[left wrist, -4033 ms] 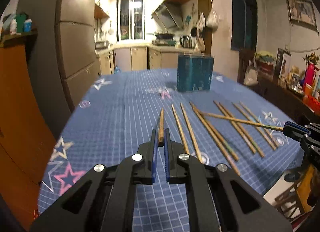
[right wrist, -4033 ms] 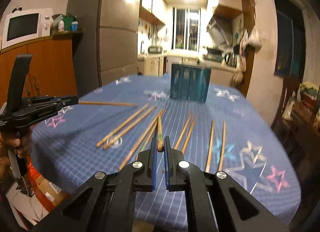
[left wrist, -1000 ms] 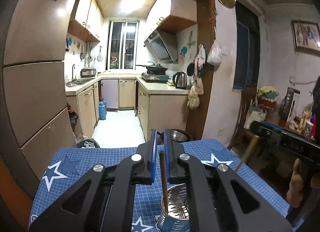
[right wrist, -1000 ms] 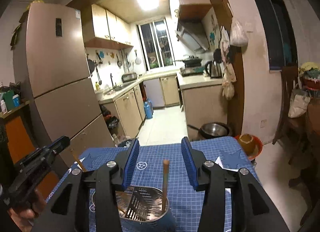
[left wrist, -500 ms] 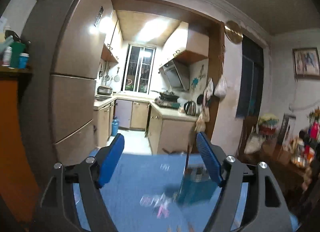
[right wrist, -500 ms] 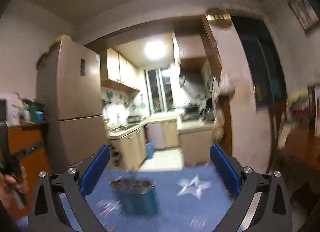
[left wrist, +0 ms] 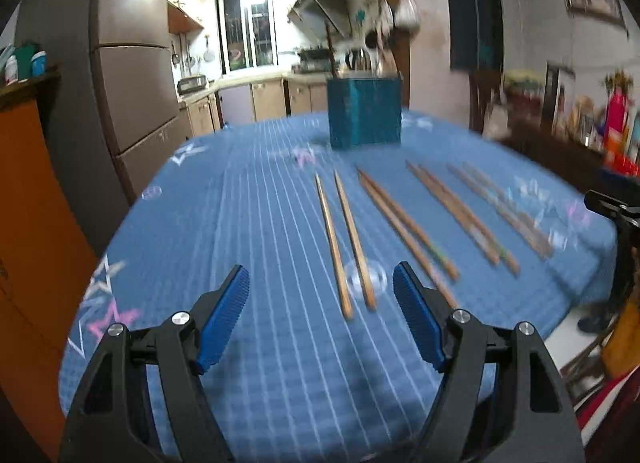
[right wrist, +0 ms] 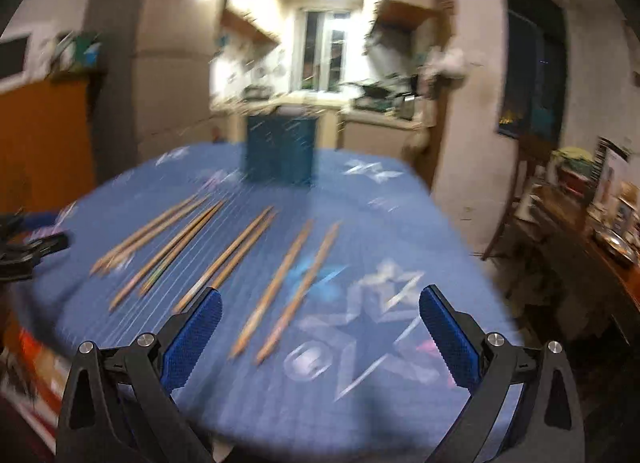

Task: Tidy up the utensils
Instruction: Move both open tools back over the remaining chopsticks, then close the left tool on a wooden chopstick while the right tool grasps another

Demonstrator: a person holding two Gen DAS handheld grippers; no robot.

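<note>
Several wooden chopsticks lie in pairs on the blue star-patterned tablecloth [left wrist: 248, 223]. The nearest pair [left wrist: 344, 243] lies just ahead of my left gripper [left wrist: 320, 303], which is open and empty above the near table edge. A teal utensil holder [left wrist: 364, 113] stands at the far side with a chopstick upright in it. In the right wrist view, my right gripper [right wrist: 320, 327] is open and empty, with a chopstick pair [right wrist: 288, 287] just ahead of it. The holder shows there too [right wrist: 280, 151]. Both views are motion-blurred.
A fridge [left wrist: 136, 95] and an orange cabinet [left wrist: 36, 199] stand to the left of the table. A cluttered sideboard [right wrist: 592, 215] stands on the right. The kitchen opens behind the holder. The other gripper shows at the right edge of the left wrist view [left wrist: 616, 211].
Both grippers released their chopsticks into the holder, opened wide, and drew back from above the holder to the near table edge, now facing the remaining chopsticks.
</note>
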